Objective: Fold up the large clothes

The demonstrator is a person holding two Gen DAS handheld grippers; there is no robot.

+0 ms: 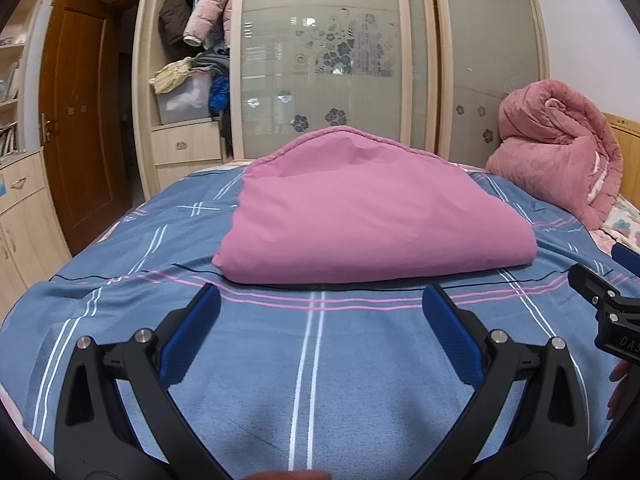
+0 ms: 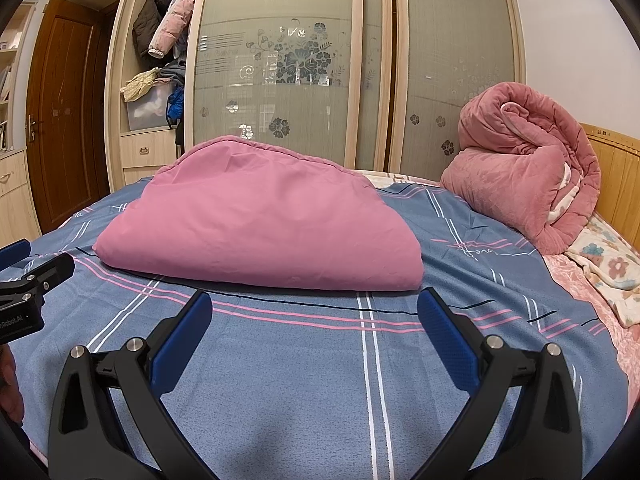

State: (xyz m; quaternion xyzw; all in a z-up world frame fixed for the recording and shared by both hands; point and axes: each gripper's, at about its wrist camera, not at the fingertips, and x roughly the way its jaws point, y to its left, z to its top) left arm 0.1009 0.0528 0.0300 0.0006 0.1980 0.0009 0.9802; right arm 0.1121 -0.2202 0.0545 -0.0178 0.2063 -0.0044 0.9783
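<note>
The pink cloth (image 1: pixel 372 208) lies folded ahead of both grippers (image 1: pixel 320 312) (image 2: pixel 316 316); both gape empty; folding seems done.

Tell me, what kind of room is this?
Most likely a bedroom. There is a bed with a blue striped sheet, a rolled-up pink quilt at its head, and a big wardrobe with coats hanging inside.
</note>
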